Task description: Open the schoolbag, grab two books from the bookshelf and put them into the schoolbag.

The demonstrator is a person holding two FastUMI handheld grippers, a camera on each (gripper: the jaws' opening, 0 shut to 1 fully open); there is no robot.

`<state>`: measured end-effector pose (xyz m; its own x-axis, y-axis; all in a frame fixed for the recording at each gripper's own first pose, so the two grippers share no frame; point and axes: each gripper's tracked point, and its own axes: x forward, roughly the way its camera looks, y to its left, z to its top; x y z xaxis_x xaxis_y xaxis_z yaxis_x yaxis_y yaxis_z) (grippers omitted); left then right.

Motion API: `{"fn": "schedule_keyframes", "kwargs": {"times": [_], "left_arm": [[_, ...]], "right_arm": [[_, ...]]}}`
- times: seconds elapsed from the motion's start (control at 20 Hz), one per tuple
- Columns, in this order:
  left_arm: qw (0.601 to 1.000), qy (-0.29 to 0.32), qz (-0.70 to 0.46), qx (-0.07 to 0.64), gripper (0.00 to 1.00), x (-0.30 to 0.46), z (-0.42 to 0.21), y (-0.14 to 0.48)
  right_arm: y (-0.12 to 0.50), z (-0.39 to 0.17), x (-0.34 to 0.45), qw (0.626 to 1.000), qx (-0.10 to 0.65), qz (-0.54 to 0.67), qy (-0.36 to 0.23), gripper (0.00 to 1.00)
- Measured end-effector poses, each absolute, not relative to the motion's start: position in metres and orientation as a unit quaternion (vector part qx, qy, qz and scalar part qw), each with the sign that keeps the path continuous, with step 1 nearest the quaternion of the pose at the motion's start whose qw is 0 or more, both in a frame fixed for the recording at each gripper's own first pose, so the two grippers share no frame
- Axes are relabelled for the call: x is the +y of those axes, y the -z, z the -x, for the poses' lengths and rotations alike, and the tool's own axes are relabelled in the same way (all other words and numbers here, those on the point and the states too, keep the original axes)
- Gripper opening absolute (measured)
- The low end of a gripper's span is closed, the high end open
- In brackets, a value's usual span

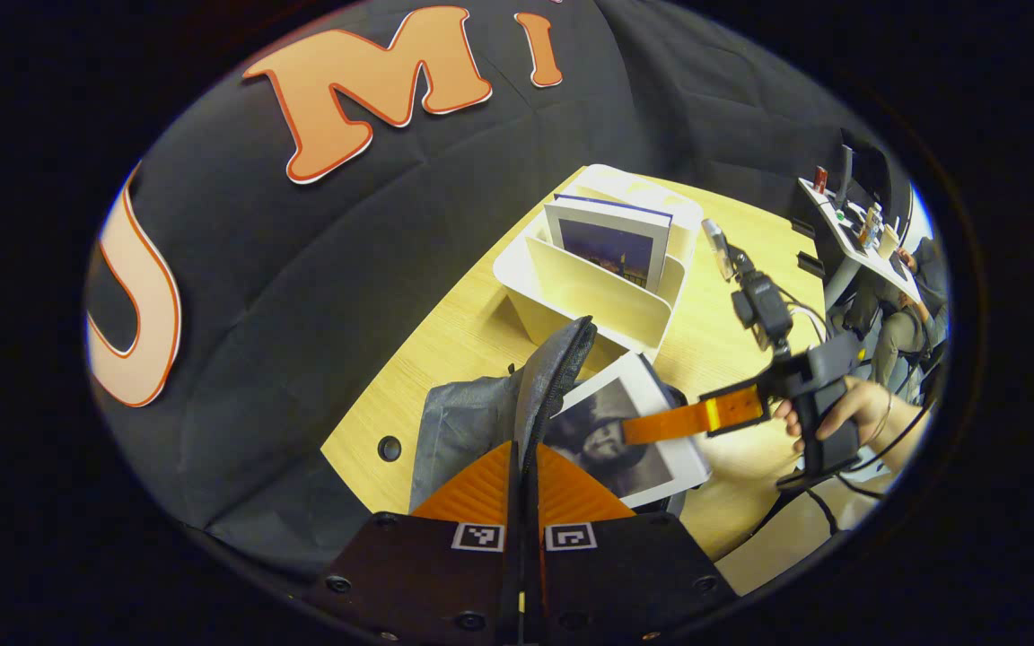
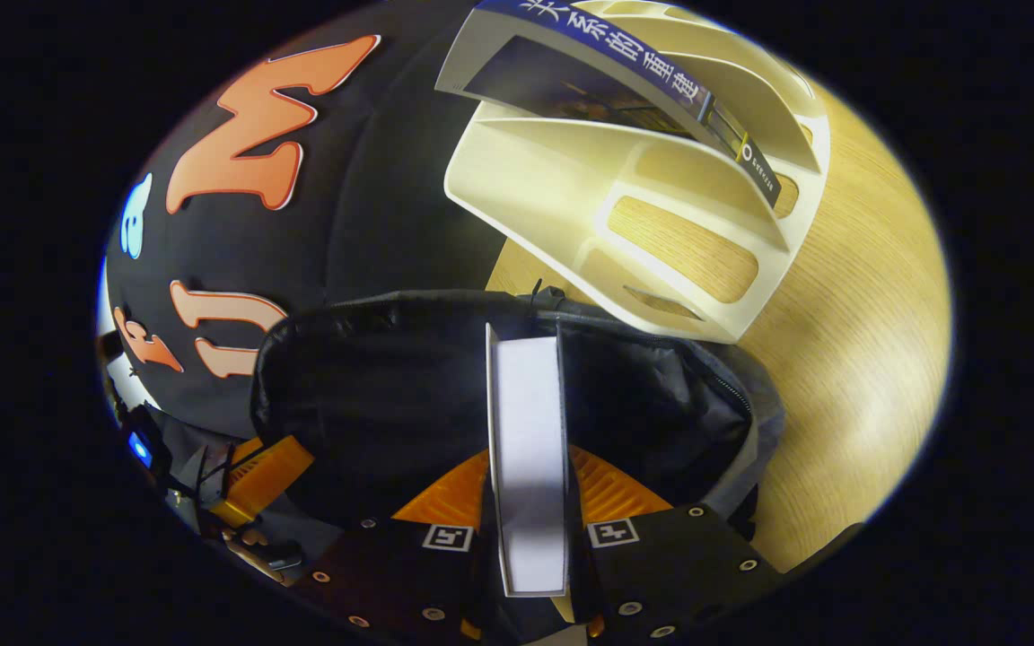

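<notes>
Wooden table, bookshelf behind schoolbag

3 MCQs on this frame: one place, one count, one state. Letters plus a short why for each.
1. Where is the book held by the right gripper?
A. over the open schoolbag
B. flat on the table
C. in the bookshelf

2. How many books stand in the bookshelf?
A. none
B. one
C. three

3. What is the left gripper doing?
A. open above the table
B. shut on a book
C. shut on the schoolbag's edge

Answers:
1 A: the right gripper pinches the book edge-on above the schoolbag mouth.
2 B: a single blue-covered book stands in the bookshelf.
3 C: the left gripper fingers close on the grey zippered edge, holding it up.
</notes>
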<state>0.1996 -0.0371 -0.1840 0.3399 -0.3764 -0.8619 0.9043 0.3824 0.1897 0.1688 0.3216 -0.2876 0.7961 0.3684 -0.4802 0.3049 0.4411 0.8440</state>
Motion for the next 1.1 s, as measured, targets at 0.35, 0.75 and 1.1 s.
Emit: {"fn": "schedule_keyframes", "kwargs": {"times": [0.35, 0.75, 1.1], "left_arm": [[0.739, 0.439, -0.344, 0.378, 0.01, -0.041, -0.203, 0.184], [0.736, 0.433, -0.346, 0.389, 0.01, -0.023, -0.206, 0.202], [0.736, 0.439, -0.332, 0.394, 0.01, -0.02, -0.192, 0.215]], "right_arm": [[0.306, -0.198, 0.354, 0.776, 0.29, -0.56, 0.038, 0.38], [0.326, -0.158, 0.333, 0.793, 0.339, -0.501, 0.063, 0.98], [0.308, -0.122, 0.253, 0.834, 0.309, -0.448, 0.089, 0.97]]}}
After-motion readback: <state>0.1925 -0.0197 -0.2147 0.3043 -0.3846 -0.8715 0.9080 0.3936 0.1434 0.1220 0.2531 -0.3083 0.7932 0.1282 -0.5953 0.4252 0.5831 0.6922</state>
